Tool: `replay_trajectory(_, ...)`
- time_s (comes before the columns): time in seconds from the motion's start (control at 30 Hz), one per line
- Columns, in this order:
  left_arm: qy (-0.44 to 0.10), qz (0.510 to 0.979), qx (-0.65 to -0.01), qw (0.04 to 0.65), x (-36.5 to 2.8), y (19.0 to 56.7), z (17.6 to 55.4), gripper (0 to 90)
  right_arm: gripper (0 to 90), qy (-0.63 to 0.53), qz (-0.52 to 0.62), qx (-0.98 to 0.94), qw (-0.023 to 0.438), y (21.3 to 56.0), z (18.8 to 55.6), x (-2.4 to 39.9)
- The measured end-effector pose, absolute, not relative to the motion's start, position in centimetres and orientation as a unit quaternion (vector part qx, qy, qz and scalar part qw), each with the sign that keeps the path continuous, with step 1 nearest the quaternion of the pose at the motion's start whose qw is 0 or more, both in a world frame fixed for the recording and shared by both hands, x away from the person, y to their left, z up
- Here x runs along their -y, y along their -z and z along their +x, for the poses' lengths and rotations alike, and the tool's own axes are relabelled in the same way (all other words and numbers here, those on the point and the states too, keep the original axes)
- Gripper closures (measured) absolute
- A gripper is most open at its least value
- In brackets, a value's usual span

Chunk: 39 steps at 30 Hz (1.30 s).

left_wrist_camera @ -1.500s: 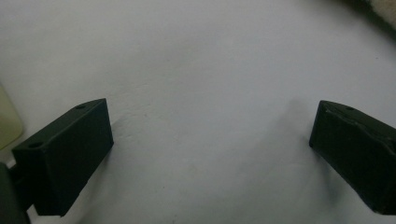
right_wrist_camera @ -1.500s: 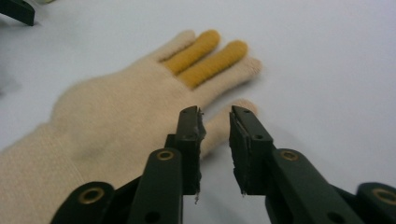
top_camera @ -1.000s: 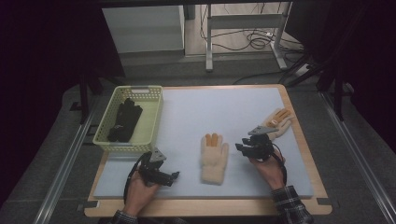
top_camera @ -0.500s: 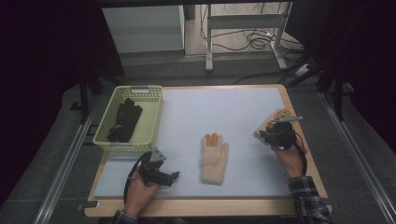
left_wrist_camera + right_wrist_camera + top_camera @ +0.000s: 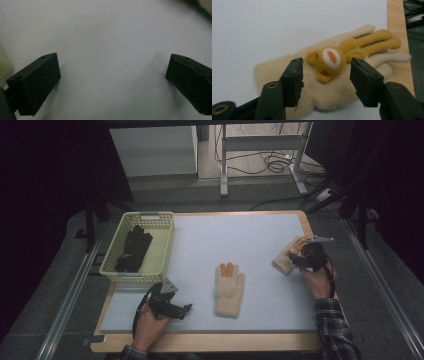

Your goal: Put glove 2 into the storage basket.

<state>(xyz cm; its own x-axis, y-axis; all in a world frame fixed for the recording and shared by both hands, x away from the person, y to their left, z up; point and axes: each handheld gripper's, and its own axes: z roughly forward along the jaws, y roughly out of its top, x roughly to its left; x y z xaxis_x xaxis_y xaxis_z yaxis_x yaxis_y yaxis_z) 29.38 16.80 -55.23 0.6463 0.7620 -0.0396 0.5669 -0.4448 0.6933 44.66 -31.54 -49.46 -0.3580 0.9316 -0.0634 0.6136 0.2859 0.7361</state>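
Right gripper (image 5: 325, 82) fingers (image 5: 293, 80) spread and just opening over cream glove (image 5: 312, 82) with yellow bunny face, glove fingertips pointing toward table's (image 5: 260, 227) right edge, left gripper (image 5: 112, 82) fingers spread wide above bare mat (image 5: 105, 37).

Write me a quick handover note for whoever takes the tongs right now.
Right tongs: jaws have just been opening, now apart over the cream glove with the orange animal face at the right edge of the mat; nothing gripped.
Left tongs: open, resting low over bare mat at the near left corner, holding nothing.
Second cream glove: flat in the middle of the mat.
Yellow basket: at the mat's left side, with dark gloves inside.
Done: dark gloves are in the basket.
Left, probably: grip the right glove, then deal with the middle one; both cream gloves lie outside the basket.
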Motion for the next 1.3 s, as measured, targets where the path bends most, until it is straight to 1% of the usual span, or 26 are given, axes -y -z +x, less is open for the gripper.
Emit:
replay_trajectory(0.17,-0.141,0.837,-0.397,0.348,-16.8,55.2,29.4,0.0,33.9,-0.315,0.515,-0.757,0.25,50.7,45.8,31.4)
replay_trajectory(0.37,-0.141,0.838,-0.397,0.348,-16.8,55.2,29.4,0.0,34.3,-0.308,0.517,-0.757,0.253,51.8,46.8,31.3)
replay_trajectory(0.4,-0.141,0.838,-0.397,0.348,-16.8,55.2,29.4,0.0,36.6,-0.309,0.516,-0.757,0.255,51.9,46.8,31.3)
replay_trajectory(0.43,-0.141,0.838,-0.397,0.348,-16.8,55.2,29.4,0.0,41.8,-0.312,0.516,-0.756,0.255,51.9,46.8,31.3)
replay_trajectory(0.47,-0.141,0.838,-0.397,0.348,-16.8,55.2,29.4,0.0,50.0,-0.315,0.515,-0.756,0.252,51.9,46.7,31.3)
replay_trajectory(0.53,-0.141,0.838,-0.397,0.348,-16.8,55.2,29.4,0.0,59.1,-0.316,0.513,-0.757,0.253,51.8,46.5,31.2)
replay_trajectory(0.6,-0.141,0.838,-0.397,0.348,-16.8,55.2,29.4,0.0,62.2,-0.311,0.513,-0.758,0.256,51.7,46.4,31.1)
replay_trajectory(0.97,-0.14,0.837,-0.397,0.348,-16.8,55.2,29.4,0.0,63.2,-0.342,0.494,-0.762,0.242,49.9,44.5,31.4)
replay_trajectory(1.3,-0.14,0.838,-0.396,0.347,-16.8,55.2,29.4,0.0,63.1,-0.369,0.441,-0.786,0.228,47.2,41.7,29.4)
